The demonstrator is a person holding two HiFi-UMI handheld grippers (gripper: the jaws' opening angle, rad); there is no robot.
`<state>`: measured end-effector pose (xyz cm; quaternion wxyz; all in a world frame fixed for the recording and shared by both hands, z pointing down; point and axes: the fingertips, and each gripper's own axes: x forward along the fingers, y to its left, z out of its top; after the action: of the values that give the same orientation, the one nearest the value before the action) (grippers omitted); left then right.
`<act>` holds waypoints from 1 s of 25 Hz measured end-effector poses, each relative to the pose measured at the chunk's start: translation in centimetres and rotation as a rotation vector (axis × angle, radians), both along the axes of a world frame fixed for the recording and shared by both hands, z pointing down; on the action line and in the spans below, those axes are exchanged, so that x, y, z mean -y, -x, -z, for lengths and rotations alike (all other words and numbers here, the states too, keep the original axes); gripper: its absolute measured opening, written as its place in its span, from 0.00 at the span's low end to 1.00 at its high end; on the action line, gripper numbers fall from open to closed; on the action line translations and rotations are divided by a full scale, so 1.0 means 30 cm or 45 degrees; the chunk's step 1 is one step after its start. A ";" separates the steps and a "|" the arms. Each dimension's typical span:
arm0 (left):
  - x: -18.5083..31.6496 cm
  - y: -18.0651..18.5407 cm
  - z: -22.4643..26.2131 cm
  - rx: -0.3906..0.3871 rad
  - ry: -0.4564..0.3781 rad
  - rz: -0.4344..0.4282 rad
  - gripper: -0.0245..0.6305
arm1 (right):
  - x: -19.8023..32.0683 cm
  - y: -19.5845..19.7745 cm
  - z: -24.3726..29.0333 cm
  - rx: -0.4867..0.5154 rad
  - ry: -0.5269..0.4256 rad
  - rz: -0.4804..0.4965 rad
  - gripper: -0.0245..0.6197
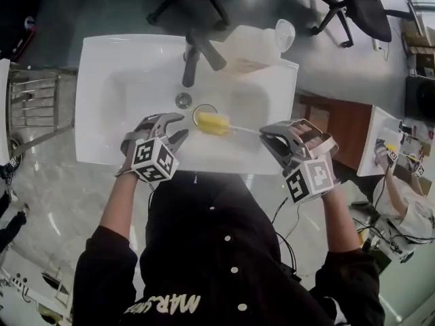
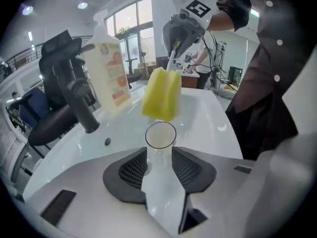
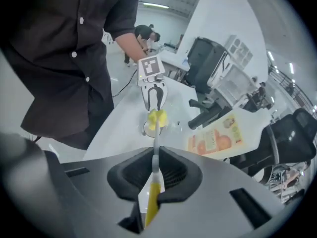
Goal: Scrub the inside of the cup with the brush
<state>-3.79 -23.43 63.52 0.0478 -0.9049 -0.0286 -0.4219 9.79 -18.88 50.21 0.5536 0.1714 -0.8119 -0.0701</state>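
A clear glass cup (image 1: 204,112) is over the white sink basin (image 1: 122,80), its body lying between my left gripper's (image 1: 183,126) pads. In the left gripper view the cup (image 2: 160,145) points its round mouth away from me, and the pads lie against its sides. My right gripper (image 1: 268,138) is shut on the thin handle of a brush (image 3: 154,175). The brush's yellow sponge head (image 1: 212,123) hangs just outside the cup's mouth, close above the rim (image 2: 162,94). From the right gripper view the sponge (image 3: 157,118) hides most of the cup.
A dark faucet (image 1: 194,56) rises at the back of the sink, with a drain hole (image 1: 183,100) below it. A white soap bottle (image 1: 251,46) with an orange label lies on the back rim. Office chairs (image 1: 353,5) stand beyond, a wooden surface (image 1: 346,128) to the right.
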 end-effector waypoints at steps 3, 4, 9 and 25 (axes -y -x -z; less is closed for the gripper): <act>-0.006 -0.028 -0.100 0.049 0.079 -0.005 0.35 | 0.035 -0.002 -0.088 -0.089 0.070 0.066 0.11; 0.000 -0.038 -0.136 0.067 0.087 -0.015 0.35 | 0.055 -0.004 -0.113 -0.114 0.080 0.077 0.11; -0.004 -0.065 -0.270 0.142 0.085 -0.089 0.35 | 0.112 -0.002 -0.198 -0.233 0.141 0.156 0.11; -0.001 -0.108 -0.311 0.261 0.121 -0.082 0.17 | 0.171 0.131 -0.333 -0.787 0.076 0.734 0.10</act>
<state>-0.54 -23.41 72.85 0.0151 -0.8569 -0.0824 -0.5086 5.85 -24.01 60.18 0.7336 -0.1078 -0.6241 -0.2466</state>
